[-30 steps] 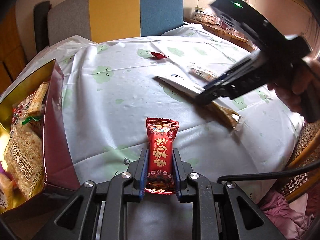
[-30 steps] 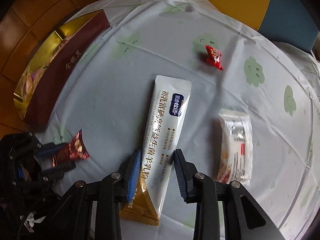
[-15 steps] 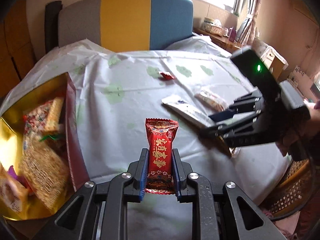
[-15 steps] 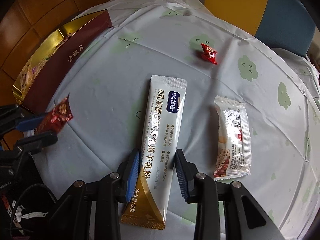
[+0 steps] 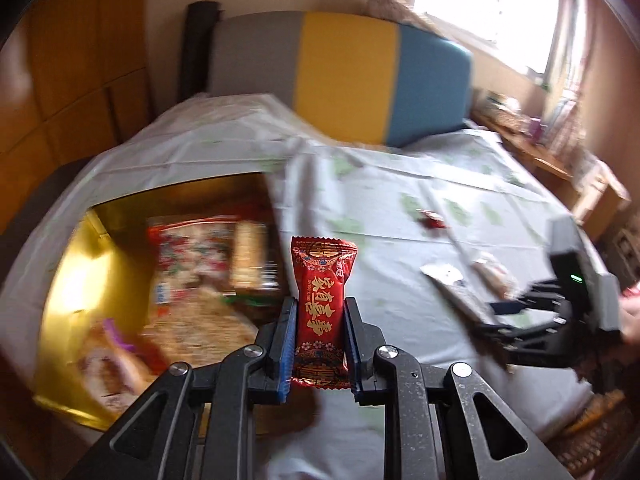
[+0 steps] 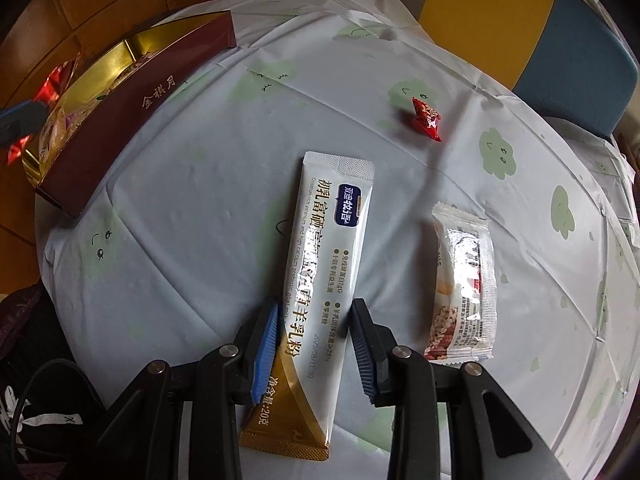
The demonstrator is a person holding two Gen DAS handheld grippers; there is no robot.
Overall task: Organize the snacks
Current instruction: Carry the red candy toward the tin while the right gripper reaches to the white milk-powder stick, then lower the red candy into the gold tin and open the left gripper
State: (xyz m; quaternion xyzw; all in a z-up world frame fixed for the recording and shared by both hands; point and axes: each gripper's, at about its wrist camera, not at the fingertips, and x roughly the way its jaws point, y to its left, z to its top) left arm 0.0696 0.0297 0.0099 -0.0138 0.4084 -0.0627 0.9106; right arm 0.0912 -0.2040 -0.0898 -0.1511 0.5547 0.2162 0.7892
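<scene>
The red snack pack (image 5: 322, 312) stands upright, pinched between the left gripper's (image 5: 318, 344) fingers, held above the open gold-lined box (image 5: 68, 280) at the surface's (image 6: 192, 220) left edge. The right gripper (image 6: 316, 346) hangs over the white sachet (image 6: 324, 272) lying mid-surface, its fingers straddling it, slightly apart, not pressing. A clear packet (image 6: 466, 284) lies beside the sachet; a small red candy (image 6: 427, 118) sits farther back.

Daylight glares through the window (image 5: 492, 12); the left view is motion-blurred, both fisheye edges bend dark.
</scene>
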